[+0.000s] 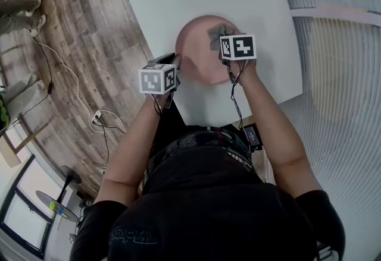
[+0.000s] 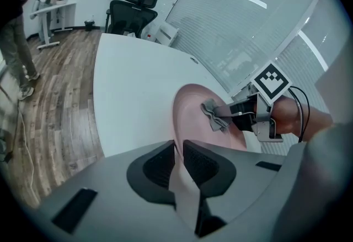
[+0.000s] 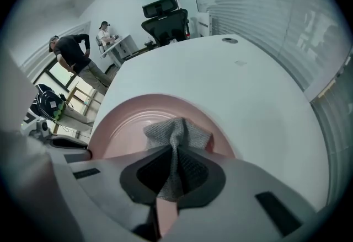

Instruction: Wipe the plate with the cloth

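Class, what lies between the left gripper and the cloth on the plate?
Only bare pink plate lies between the left gripper, clamped on the rim, and the grey cloth in the right gripper; the left gripper view shows it.

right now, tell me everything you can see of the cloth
The cloth is small, grey and woven-looking, bunched into soft folds. The right gripper pinches it between closed jaws, so its free part fans out beyond the tips and lies against the inner surface of the pink plate.
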The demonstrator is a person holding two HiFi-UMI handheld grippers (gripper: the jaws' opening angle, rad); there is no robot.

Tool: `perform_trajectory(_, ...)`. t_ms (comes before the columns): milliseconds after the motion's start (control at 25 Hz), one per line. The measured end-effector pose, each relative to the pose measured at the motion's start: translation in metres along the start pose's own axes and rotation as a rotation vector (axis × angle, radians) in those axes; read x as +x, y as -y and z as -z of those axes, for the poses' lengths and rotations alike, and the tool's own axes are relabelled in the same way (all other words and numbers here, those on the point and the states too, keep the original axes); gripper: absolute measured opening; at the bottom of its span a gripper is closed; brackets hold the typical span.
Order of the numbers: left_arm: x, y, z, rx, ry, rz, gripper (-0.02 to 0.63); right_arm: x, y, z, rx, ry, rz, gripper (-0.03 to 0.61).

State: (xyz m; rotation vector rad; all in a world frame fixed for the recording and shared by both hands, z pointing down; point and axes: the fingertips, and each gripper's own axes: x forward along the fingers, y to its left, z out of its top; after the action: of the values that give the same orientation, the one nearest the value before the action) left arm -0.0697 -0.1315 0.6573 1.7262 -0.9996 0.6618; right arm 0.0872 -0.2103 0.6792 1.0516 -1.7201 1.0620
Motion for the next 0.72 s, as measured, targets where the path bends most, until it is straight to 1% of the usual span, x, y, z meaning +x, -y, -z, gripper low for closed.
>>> perform_trajectory(200, 0.000, 0.002, 0.000, 0.015, -0.011, 0.014, 0.063, 0.006, -0.007, -0.018, -0.047, 0.007, -0.002, 0.035)
perform_trajectory(280, -0.001, 0.002, -0.001, 0.018, -0.010, 0.019, 0.061, 0.009, -0.014, -0.026, -0.075, 0.020, -0.015, 0.035)
perform_trajectory(520, 0.002, 0.003, -0.001, 0.001, -0.001, 0.026, 0.061, 0.024, -0.046, -0.046, -0.184, 0.045, -0.082, 0.035)
perform_trajectory(640, 0.001, 0.002, -0.002, -0.018, 0.003, 0.030, 0.061, 0.029, -0.072, -0.048, -0.242, 0.030, -0.134, 0.035)
perform_trajectory(720, 0.002, 0.001, -0.002, -0.030, 0.006, 0.026, 0.060, 0.033, -0.092, -0.043, -0.280, 0.005, -0.181, 0.035)
